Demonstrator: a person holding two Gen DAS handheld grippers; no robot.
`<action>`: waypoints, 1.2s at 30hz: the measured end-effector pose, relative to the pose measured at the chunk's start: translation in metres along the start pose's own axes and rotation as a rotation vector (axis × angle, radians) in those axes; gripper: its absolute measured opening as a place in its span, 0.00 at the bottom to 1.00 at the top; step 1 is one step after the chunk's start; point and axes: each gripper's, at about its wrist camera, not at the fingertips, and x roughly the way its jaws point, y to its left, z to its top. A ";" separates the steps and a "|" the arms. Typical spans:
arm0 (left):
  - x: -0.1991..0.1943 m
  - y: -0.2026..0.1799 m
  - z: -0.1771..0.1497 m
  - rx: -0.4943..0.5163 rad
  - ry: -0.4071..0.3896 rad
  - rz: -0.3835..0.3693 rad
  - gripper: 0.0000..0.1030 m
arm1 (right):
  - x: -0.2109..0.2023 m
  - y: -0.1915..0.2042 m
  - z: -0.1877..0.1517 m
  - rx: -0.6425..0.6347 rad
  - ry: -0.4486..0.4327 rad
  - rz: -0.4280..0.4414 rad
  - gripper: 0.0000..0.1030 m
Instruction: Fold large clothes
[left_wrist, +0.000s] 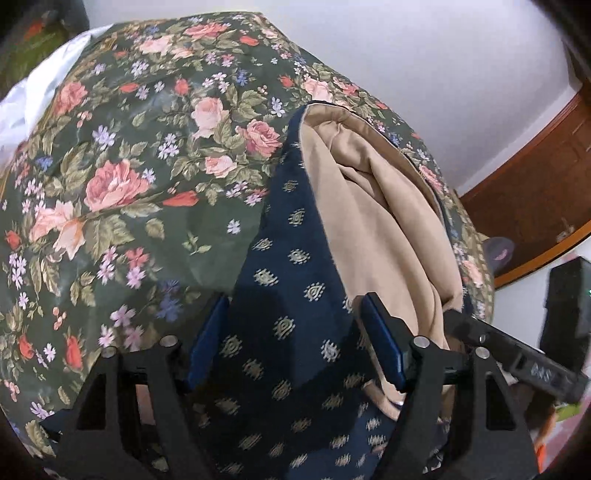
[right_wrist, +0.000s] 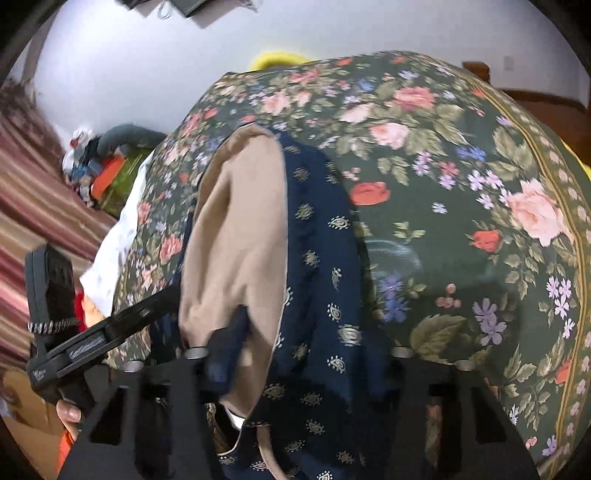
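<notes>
A large navy garment (left_wrist: 291, 295) with small pale motifs and a tan lining (left_wrist: 373, 221) lies doubled over on a dark green floral bedspread (left_wrist: 122, 155), running from the bottom centre of the left wrist view up toward one o'clock. The left gripper (left_wrist: 291, 325) straddles it: its two blue pads (left_wrist: 207, 343) stand apart on either side of a raised navy fold, the cloth between them but the pads not visibly pressing it, so the jaws read as open. At four o'clock in that view the black frame of the other gripper shows against the tan lining. In the right wrist view the same garment (right_wrist: 325, 280) climbs from six o'clock toward eleven, tan lining (right_wrist: 240, 236) to the left of the navy. The right gripper (right_wrist: 295, 354) is blurred and its fingers are half buried in the cloth; whether they clamp it cannot be told. White cloth (right_wrist: 118, 236) lies at nine o'clock beside the bedspread (right_wrist: 461, 206), and a fingertip (right_wrist: 68, 411) shows at seven o'clock.
</notes>
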 end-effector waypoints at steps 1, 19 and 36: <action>0.001 -0.004 -0.001 0.014 -0.004 0.019 0.53 | -0.001 0.005 -0.003 -0.025 -0.005 -0.010 0.30; -0.130 -0.041 -0.121 0.331 0.053 -0.097 0.13 | -0.114 0.060 -0.147 -0.302 0.024 0.038 0.12; -0.117 -0.008 -0.218 0.377 0.092 0.168 0.47 | -0.144 0.053 -0.220 -0.398 -0.014 -0.285 0.60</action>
